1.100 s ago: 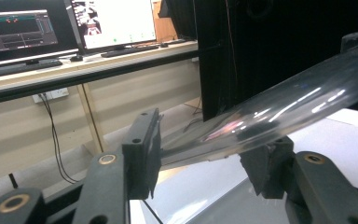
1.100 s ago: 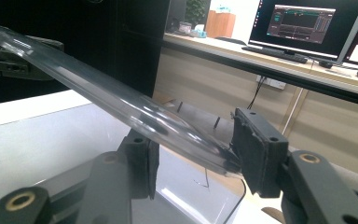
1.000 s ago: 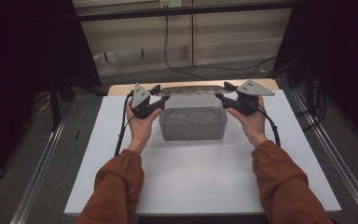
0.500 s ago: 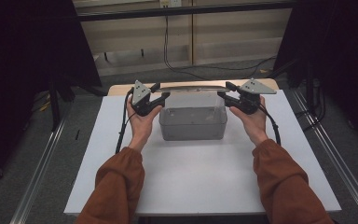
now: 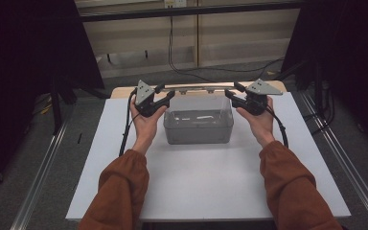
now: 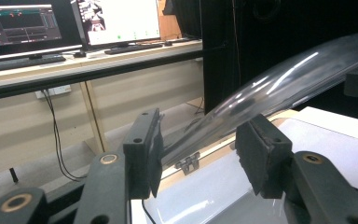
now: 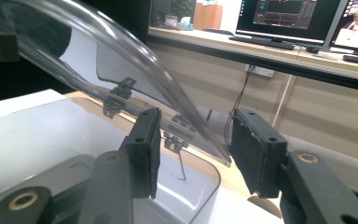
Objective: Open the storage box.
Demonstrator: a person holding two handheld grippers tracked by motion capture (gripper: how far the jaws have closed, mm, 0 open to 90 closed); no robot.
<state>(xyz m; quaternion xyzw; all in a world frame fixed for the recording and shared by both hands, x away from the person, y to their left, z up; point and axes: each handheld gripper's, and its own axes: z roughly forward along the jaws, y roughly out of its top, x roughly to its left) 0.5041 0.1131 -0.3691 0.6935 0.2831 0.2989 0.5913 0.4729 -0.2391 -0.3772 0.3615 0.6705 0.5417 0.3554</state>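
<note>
Both grippers, left (image 5: 166, 97) and right (image 5: 232, 95), fingers apart around the lid (image 6: 279, 84) edge (not clamped), prop it open above the box (image 5: 199, 129).

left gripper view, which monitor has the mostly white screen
The right-hand monitor, bright white with a picture at its top; the left monitor is dark with graph lines.

Monitors (image 6: 70, 21) and a keyboard (image 6: 135, 46) sit on a desk (image 6: 88, 65) beyond the white table (image 5: 211, 182), cables (image 5: 172, 52) hanging below.
</note>
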